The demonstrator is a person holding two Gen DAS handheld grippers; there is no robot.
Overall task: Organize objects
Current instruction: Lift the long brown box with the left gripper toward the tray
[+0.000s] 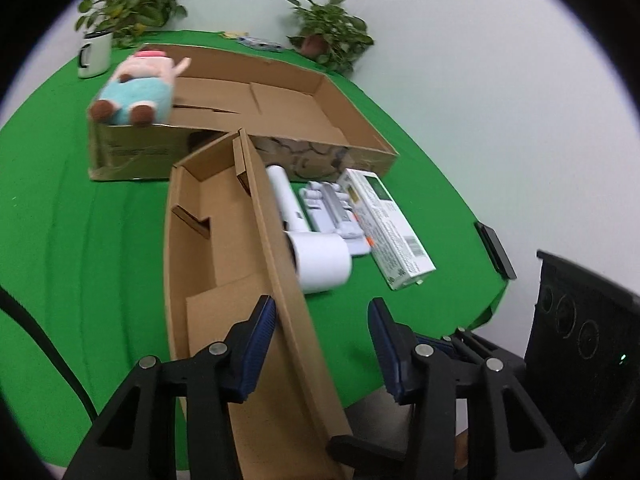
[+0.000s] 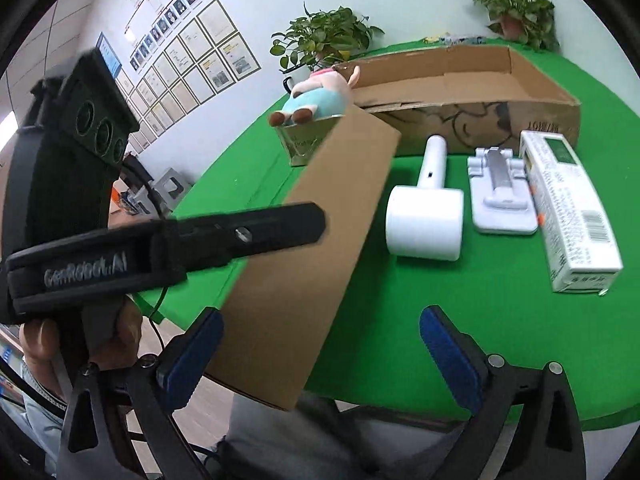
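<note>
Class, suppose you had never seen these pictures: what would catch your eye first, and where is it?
Probably the bright green table, then the long cardboard box jutting off its near edge, the left gripper open astride its wall. Behind, a plush pig sits in the large box's left corner.

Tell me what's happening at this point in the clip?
A person is tidying items on a green table with two handheld grippers. The left gripper is open, straddling the wall of a narrow cardboard box, which is tilted up. The right gripper is open beside that box, holding nothing. A white lint roller, a white bracket and a printed carton still lie on the table. A plush toy sits in the large cardboard tray.
</note>
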